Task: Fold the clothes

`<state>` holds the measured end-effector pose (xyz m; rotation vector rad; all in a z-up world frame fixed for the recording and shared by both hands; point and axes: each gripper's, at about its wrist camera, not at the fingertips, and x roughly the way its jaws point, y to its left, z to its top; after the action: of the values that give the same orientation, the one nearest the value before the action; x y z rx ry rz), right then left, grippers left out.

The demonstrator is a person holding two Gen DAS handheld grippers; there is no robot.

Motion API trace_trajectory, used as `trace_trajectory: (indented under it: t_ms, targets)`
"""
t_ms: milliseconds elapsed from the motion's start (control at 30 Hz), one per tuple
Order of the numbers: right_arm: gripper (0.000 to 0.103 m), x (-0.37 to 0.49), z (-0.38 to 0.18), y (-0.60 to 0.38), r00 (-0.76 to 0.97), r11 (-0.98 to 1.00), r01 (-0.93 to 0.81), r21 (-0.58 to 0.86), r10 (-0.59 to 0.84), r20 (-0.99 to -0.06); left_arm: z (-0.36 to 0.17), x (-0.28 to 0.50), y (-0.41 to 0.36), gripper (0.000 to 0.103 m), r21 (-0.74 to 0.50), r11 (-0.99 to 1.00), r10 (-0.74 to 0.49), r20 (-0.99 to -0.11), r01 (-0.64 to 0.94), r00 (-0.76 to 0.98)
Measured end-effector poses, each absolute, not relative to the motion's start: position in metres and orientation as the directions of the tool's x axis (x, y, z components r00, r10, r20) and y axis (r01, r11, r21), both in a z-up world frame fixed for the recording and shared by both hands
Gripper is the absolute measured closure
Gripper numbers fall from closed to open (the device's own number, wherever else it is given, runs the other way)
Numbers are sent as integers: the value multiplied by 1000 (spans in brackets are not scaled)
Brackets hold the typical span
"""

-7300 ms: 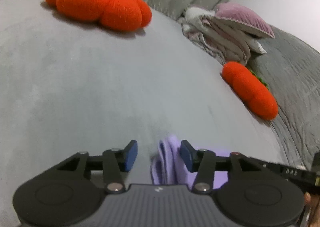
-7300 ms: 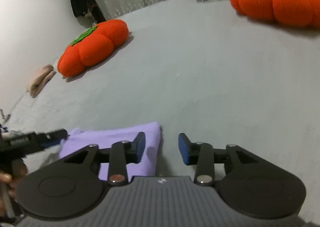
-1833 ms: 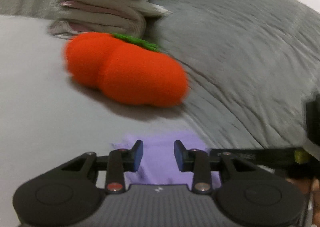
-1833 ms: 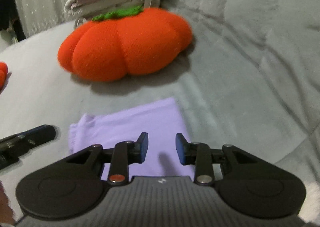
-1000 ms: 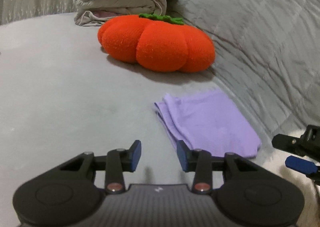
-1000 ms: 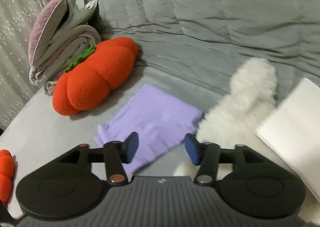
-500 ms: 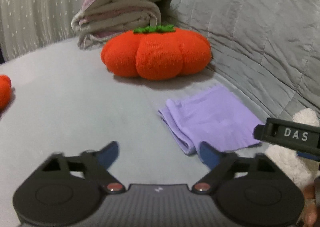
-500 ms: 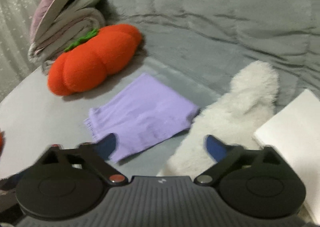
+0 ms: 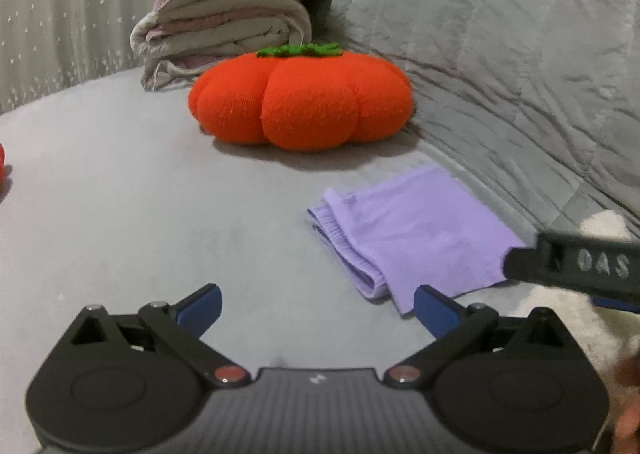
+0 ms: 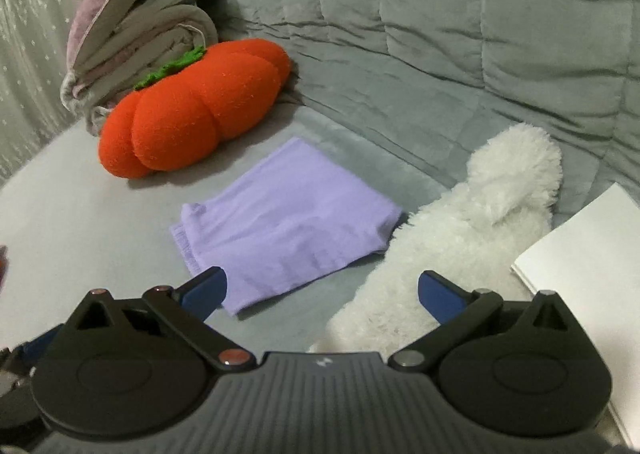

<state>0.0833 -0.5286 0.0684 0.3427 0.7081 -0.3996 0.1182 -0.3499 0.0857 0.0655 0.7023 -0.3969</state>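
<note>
Both grippers, left gripper (image 9: 316, 304) and right gripper (image 10: 322, 290), are hanging with jaws just spread wide and empty; the folded lilac garment (image 10: 286, 220) is lying on the bed (image 9: 120, 194) beside the pumpkin cushion (image 9: 300, 110)

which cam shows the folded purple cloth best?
Right wrist: the folded purple cloth lies whole and unobstructed, with only its near corner by the open right gripper. Left wrist shows it too, but the other gripper's finger covers its right corner.

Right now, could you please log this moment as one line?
left gripper: open, empty | right gripper: open, empty | purple cloth: folded, on bed by pumpkin cushion
</note>
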Motion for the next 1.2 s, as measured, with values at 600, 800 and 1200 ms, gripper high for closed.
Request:
trace_trajectory:
  t_ms: [600,800,1200]
  targets:
    - [0,89,67,-516,683,884,465,51,-322,-655,81,127,-351,1,-91,907,-372,-630,412,681]
    - [0,87,68,-515,688,891,451,42,-317,-653,73,125,-355,1,-67,905,-365,-631,420,685]
    - [0,87,67,-515,682,889,456,36,-323,-656,68,123,-359,1,-64,901,-366,-642,428,674]
